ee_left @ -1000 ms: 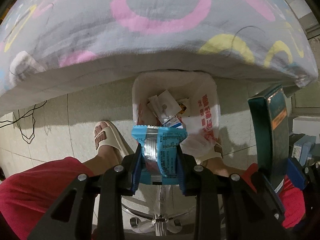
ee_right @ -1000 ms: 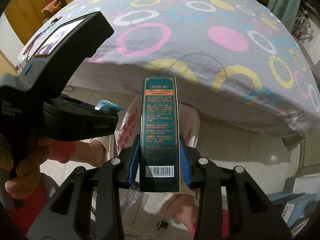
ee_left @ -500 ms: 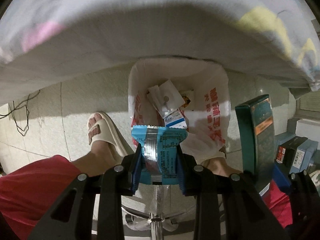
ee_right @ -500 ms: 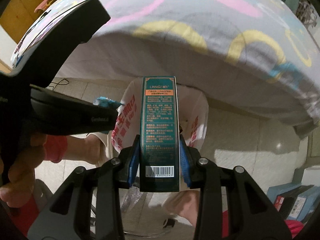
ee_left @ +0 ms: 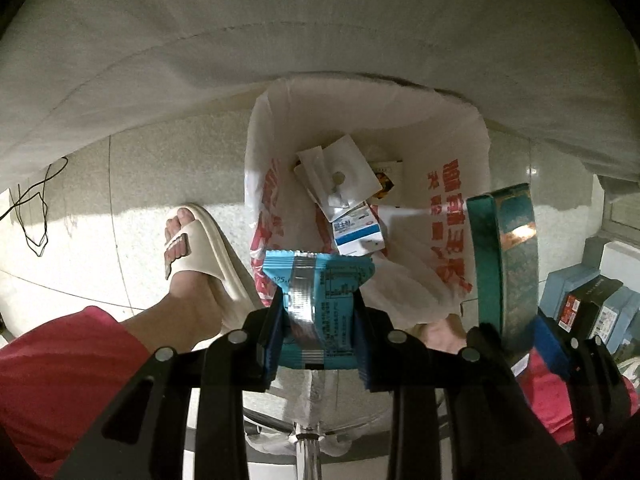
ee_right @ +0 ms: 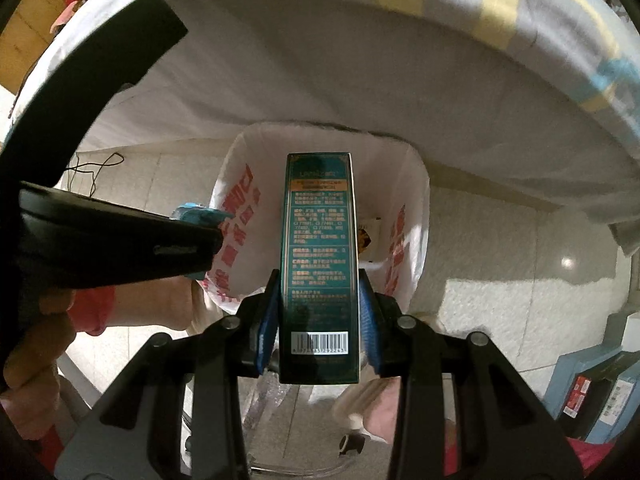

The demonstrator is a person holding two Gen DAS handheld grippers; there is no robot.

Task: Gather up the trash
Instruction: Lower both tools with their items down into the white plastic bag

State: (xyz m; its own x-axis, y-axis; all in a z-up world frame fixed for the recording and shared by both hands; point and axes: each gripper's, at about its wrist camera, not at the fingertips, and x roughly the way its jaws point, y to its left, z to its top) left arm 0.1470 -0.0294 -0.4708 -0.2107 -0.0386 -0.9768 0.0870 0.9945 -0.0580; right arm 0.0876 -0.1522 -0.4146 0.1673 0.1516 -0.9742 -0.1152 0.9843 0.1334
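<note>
Blue wrapper pinched in left tongs, green box clamped in right tongs, both over the bag-lined bin

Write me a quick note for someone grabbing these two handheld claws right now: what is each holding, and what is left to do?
Left gripper: jaws shut on the blue wrapper, above the bin bag.
Right gripper: jaws shut on the green box, also over the bag's mouth.
Done: some packets already lie inside the bag.
Left: let both items drop in. More boxes sit on the floor beside it.
</note>
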